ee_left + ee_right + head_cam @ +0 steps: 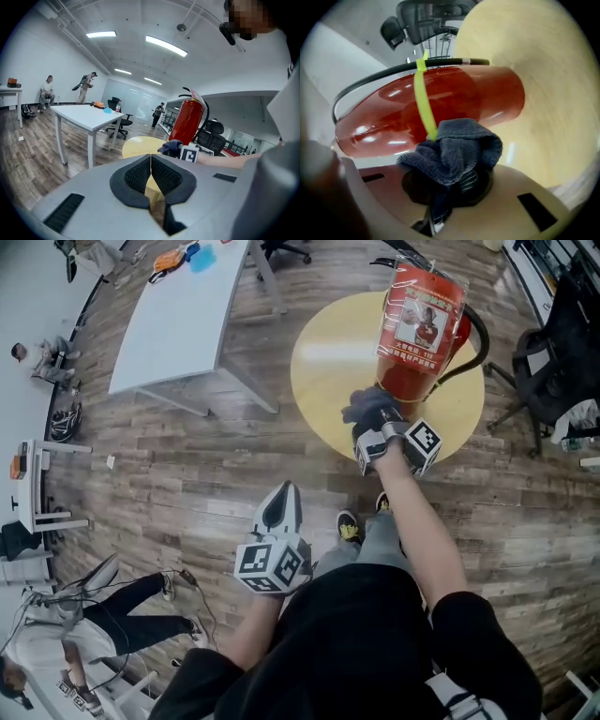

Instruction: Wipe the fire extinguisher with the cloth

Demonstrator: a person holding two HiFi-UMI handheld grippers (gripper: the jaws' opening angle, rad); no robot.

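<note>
A red fire extinguisher [419,338] with a black hose and a label stands on a round yellow table [328,371]. My right gripper [375,420] is shut on a bunched dark blue-grey cloth [367,405], held against the lower part of the cylinder. In the right gripper view the cloth [457,150] touches the red body [440,110] beside a yellow-green strap [424,101]. My left gripper [279,507] hangs lower left, away from the table, shut with nothing in it. In the left gripper view its pads [151,176] meet, and the extinguisher [187,123] stands ahead.
A white rectangular table [178,324] stands at the upper left. Black office chairs [553,371] sit to the right of the round table. A person [84,634] sits low on the wooden floor at the lower left. My own legs and shoes [349,526] are below the round table.
</note>
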